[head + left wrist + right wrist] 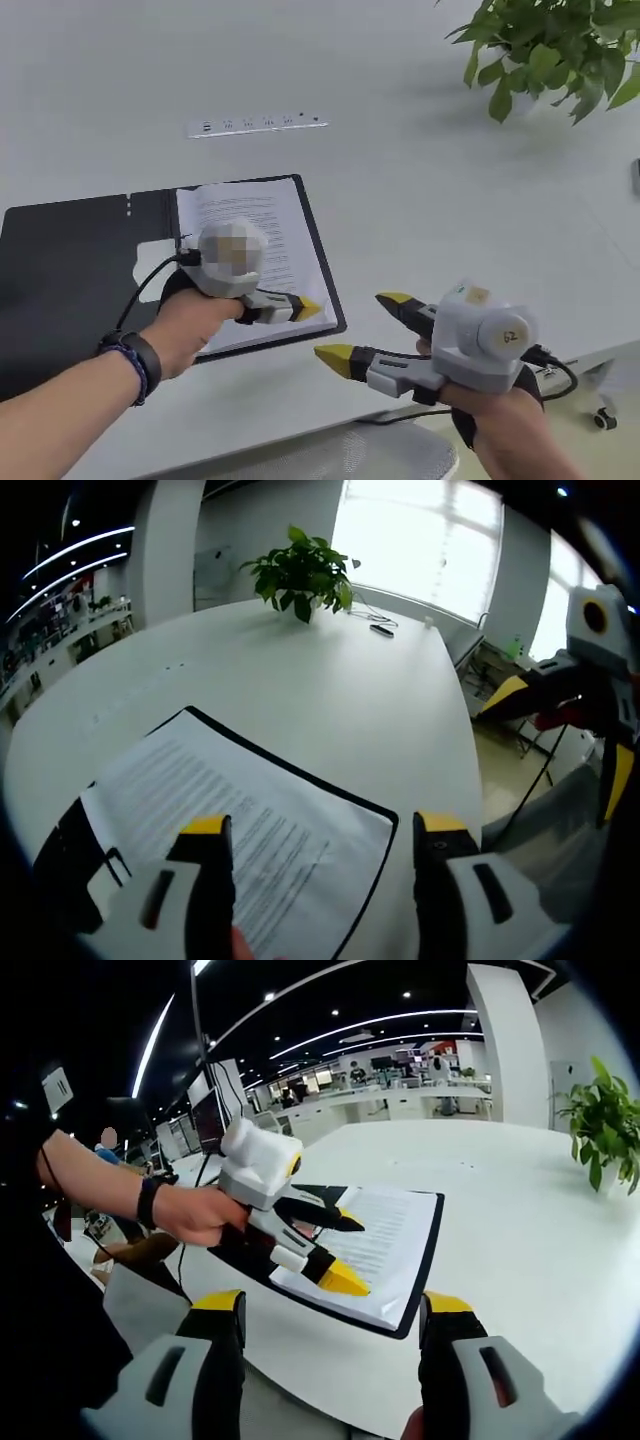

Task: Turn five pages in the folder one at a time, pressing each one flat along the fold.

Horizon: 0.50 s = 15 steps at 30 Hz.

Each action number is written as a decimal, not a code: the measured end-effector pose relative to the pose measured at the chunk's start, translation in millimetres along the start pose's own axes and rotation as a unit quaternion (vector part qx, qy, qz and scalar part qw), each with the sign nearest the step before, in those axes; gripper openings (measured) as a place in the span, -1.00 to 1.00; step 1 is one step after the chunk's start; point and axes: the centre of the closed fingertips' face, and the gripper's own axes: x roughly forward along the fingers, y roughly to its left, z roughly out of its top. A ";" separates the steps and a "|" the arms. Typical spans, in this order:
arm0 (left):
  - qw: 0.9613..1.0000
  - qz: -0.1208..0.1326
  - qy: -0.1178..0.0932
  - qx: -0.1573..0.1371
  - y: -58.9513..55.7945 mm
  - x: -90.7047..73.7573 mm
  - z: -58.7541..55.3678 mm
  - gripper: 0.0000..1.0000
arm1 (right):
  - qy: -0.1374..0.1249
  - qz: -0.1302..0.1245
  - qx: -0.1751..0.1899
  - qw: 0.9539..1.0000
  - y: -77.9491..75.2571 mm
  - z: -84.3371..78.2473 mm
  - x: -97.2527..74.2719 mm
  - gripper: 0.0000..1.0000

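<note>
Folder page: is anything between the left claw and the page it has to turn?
Nothing visible does. The left claw hangs open over the page, with bare paper ahead of its jaws. The right claw is open too, off to the side of the folder.

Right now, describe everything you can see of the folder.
The folder is black and matte-looking. It lies open and flat on the white table, near the table's front edge. Its left half is a dark inside cover with a pale patch beside the fold. Its right half carries a sheet of printed text, framed by the folder's black border. The left gripper, open, is over the sheet's lower corner; whether it touches the paper cannot be told.
</note>
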 end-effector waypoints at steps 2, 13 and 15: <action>1.000 0.010 0.006 -0.003 1.8 6.6 -2.9 0.46 | 0.004 0.002 -0.001 1.000 0.3 -1.4 0.0 0.39; 0.999 0.033 0.029 -0.007 6.4 32.9 -14.0 0.48 | 0.007 0.001 0.005 1.000 -6.7 -2.9 0.1 0.39; 0.998 0.048 0.044 -0.008 10.1 35.1 -21.2 0.49 | 0.007 0.000 0.007 1.000 -9.2 -2.8 0.1 0.39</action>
